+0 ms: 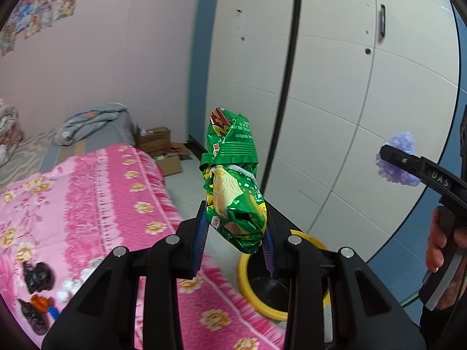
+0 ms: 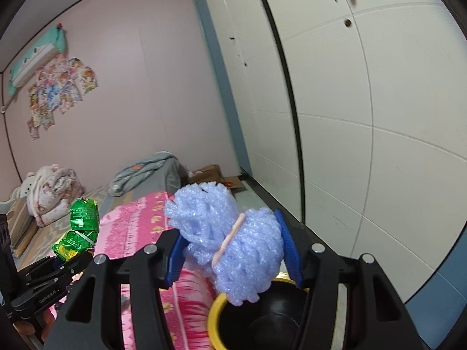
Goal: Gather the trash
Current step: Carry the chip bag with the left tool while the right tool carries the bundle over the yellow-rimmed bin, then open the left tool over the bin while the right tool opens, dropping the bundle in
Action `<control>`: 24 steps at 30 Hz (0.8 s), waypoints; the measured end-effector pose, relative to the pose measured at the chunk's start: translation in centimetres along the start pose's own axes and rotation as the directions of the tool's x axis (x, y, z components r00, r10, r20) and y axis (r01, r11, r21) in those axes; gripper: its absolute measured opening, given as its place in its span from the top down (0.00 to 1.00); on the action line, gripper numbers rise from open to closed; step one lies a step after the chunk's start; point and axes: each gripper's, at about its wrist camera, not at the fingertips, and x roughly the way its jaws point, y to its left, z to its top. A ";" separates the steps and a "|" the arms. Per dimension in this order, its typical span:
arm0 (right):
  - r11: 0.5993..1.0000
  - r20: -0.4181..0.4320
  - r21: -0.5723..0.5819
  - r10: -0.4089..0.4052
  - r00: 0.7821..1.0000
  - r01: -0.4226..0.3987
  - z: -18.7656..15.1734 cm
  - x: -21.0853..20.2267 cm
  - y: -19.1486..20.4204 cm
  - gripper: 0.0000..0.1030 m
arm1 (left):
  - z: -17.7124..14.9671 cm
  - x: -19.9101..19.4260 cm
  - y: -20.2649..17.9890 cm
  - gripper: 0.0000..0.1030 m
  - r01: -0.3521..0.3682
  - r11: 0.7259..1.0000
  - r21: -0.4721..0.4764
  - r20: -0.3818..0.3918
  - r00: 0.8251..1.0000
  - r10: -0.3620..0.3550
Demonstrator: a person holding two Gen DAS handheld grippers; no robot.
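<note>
Trash in both grippers: we hold a crumpled green snack bag [image 1: 233,186] in the left gripper [image 1: 233,245], its blue pads narrowed onto the bag's lower end, so the bag stands up at the centre of the left view. In the right view, we hold a pale blue foam wad [image 2: 230,239], tied with a thin band, clamped between the pads of the right gripper [image 2: 233,259] at centre frame. Each gripper also shows at the edge of the other view.

A bin [image 2: 216,318], yellow-rimmed with a black inside, appears at the bottom of both views. In the right view it lies directly below the wad; in the left view it sits lower right of the bag, partly hidden by the fingers. A pink bed [image 1: 87,204] fills the lower left, with dark scraps [image 1: 38,277] lying on it near the corner.

We judge the step in hand to be carrying to the bin. The next move calls for opening the right pads with the wad over the mouth, then bringing the bag over the rim before release. The scraps appear to remain for later.
</note>
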 end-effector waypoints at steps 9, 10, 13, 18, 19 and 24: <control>0.998 -0.083 0.042 -0.047 0.995 0.050 -3.3 3.6 -3.6 0.48 | -2.9 6.9 -2.0 0.69 0.085 0.996 -0.008 -0.076 0.993 -0.085; 0.997 -0.097 0.049 -0.049 0.994 0.054 -3.8 4.1 -3.9 0.48 | -3.6 7.8 -2.1 0.69 0.089 0.996 -0.009 -0.089 0.992 -0.090; 0.995 -0.130 0.068 -0.061 0.990 0.070 -5.0 5.4 -4.8 0.48 | -4.8 9.5 -2.3 0.69 0.109 0.994 -0.019 -0.120 0.987 -0.110; 0.992 -0.187 0.088 -0.077 0.979 0.095 -6.9 7.6 -6.0 0.48 | -7.1 12.6 -2.7 0.69 0.125 0.992 -0.026 -0.175 0.976 -0.128; 0.991 -0.201 0.093 -0.079 0.976 0.099 -7.4 8.1 -6.4 0.48 | -7.6 13.3 -2.7 0.69 0.131 0.991 -0.029 -0.188 0.973 -0.134; 0.986 -0.262 0.115 -0.087 0.961 0.121 -9.4 10.7 -7.6 0.48 | -9.7 15.7 -3.2 0.69 0.155 0.987 -0.038 -0.240 0.958 -0.159</control>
